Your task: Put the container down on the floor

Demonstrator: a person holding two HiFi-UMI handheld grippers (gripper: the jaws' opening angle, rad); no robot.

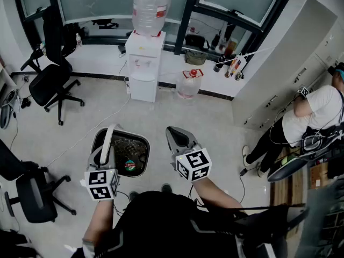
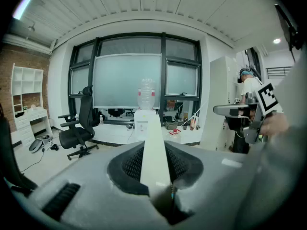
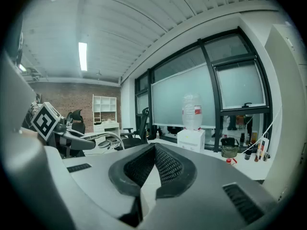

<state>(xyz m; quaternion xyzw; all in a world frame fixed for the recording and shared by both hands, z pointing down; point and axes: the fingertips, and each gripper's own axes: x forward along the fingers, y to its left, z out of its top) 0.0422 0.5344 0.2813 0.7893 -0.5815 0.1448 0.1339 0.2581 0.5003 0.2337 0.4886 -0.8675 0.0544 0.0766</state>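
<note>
Jaws of left gripper (image 1: 104,153) clamp the container's (image 1: 141,140) handle (image 2: 154,143), tilted slightly downward.

The person wears a black top (image 1: 161,219) with grey seams, and the grey left gripper (image 1: 106,144) and right gripper (image 1: 173,134) each carry dark meshed pads (image 3: 169,166) and a white cube (image 1: 194,165) with black square markers.

The left gripper (image 1: 105,155) covers the near left rim of the container (image 1: 141,144), and the small red-and-green item (image 1: 129,164) inside is too small to name. In the left gripper view the white handle (image 2: 154,152) clamped between the jaws hides part of the water dispenser (image 2: 140,122). In the head view a person (image 1: 312,117) is cut off at the right edge
</note>
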